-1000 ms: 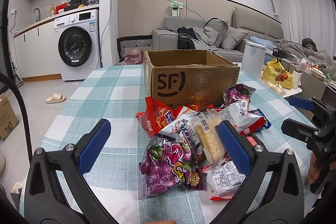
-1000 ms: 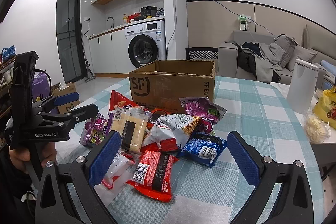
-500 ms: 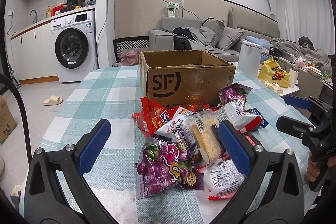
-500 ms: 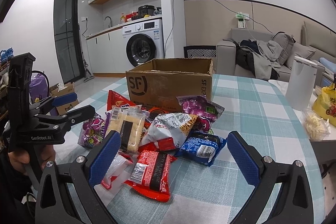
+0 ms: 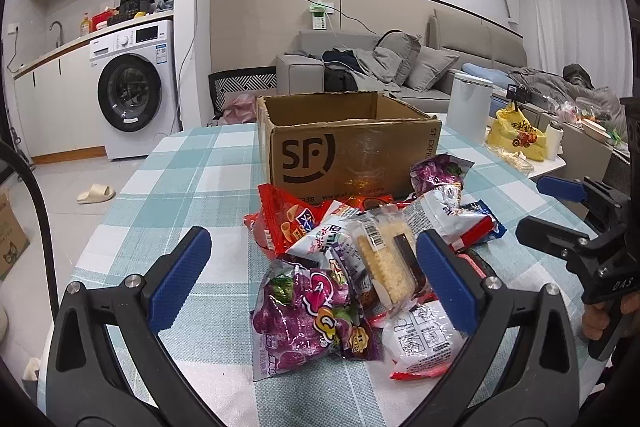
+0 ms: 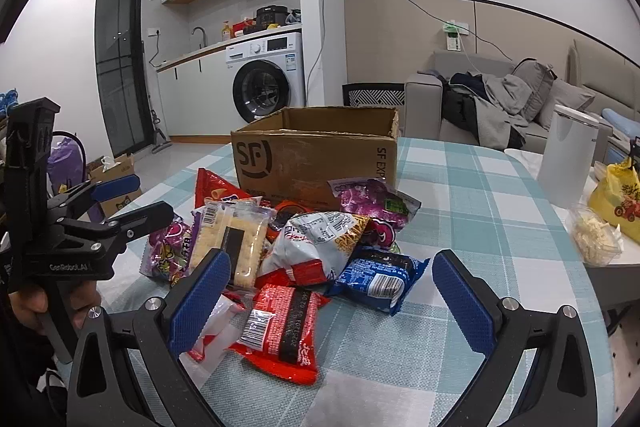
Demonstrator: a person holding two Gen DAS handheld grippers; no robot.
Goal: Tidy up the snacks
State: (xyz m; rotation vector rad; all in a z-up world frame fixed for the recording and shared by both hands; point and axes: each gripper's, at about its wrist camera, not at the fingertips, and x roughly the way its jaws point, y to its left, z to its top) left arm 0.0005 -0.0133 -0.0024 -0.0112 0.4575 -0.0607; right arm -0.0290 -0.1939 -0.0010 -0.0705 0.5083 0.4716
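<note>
Two grippers hover over the snack pile, both spread wide and holding nothing. The left gripper [image 5: 312, 277] frames a purple grape-candy bag [image 5: 308, 315] lying nearest it on the checked desk [image 5: 192, 179]; a clear-wrapped cracker pack [image 5: 386, 259] rests just beside that bag, close to the gripper's right blue pad, and a white-and-red sachet [image 5: 420, 343] lies below the pad. The right gripper [image 6: 326, 293] frames a red noodle packet [image 6: 280, 331] at the near edge of the pile, with a blue packet [image 6: 378, 277] just right of it and a white-and-red chip bag [image 6: 320, 243] behind both. From this side the cracker pack [image 6: 234, 239] leans on the purple candy bag [image 6: 168, 247] at the left of the heap. A red cone-snack bag [image 5: 286, 221] and a second purple bag [image 5: 438, 171] lie against the front of the open SF cardboard box [image 5: 344, 151], which stands on the desk right behind the pile. Each gripper appears at the edge of the other's view, gripped by a hand [image 6: 30, 307].
</note>
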